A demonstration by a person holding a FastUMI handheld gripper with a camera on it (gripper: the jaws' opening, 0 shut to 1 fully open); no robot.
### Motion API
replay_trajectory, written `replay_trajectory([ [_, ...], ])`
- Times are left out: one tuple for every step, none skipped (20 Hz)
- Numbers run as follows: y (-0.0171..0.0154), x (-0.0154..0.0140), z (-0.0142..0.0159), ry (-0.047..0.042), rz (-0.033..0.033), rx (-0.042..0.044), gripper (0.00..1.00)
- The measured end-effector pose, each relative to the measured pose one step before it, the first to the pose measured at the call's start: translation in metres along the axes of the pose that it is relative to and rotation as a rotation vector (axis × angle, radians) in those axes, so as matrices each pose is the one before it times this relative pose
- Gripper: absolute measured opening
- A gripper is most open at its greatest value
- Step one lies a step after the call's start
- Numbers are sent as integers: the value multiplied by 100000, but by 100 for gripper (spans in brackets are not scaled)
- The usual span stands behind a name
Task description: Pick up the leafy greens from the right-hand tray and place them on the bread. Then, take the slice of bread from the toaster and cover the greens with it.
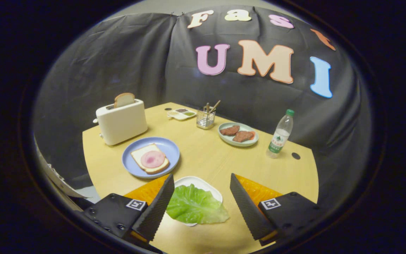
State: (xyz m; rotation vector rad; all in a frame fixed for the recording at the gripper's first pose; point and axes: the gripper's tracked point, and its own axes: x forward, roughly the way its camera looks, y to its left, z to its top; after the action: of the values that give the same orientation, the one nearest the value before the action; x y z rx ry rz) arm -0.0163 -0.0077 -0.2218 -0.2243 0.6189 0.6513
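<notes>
The claw [198, 197] is released, fingers spread wide, touching nothing. The greens [196, 206] lie between the fingers on a white tray [203, 183] at the near edge of the table [206, 158]. One leaf tip overhangs the tray rim. The leaf is judged light, soft, and easily torn. Grip at the thicker middle, with gentle closure. The bread [150, 158], topped with ham, sits on a blue plate [167, 146] beyond the fingers. A second slice [124, 100] stands in the toaster [121, 121] near the far left corner.
</notes>
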Motion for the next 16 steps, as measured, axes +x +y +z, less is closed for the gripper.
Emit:
replay_trajectory([
  [155,660,-1046,2650,1482,-476,100],
  [202,489,-909,2447,1189,-425,100],
  [97,563,-901,2514,1008,-677,100],
  [96,547,-1056,2677,930,-641,100],
  [80,490,-703,2206,875,-853,100],
  [119,635,-613,1363,688,-878,100],
  [40,499,-649,2034,779,-360,100],
  [196,596,-704,1728,688,-42,100],
  [15,621,-424,1774,671,213,100],
  [123,151,-809,1994,263,424,100],
  [23,260,-529,1586,179,637,100],
  [82,264,-530,1451,341,1111,100],
  [-53,391,-265,1230,333,1698,100],
  [49,578,-69,560,484,1630,100],
  [19,282,-23,742,180,1315,100],
  [50,261,-256,899,240,911,100],
])
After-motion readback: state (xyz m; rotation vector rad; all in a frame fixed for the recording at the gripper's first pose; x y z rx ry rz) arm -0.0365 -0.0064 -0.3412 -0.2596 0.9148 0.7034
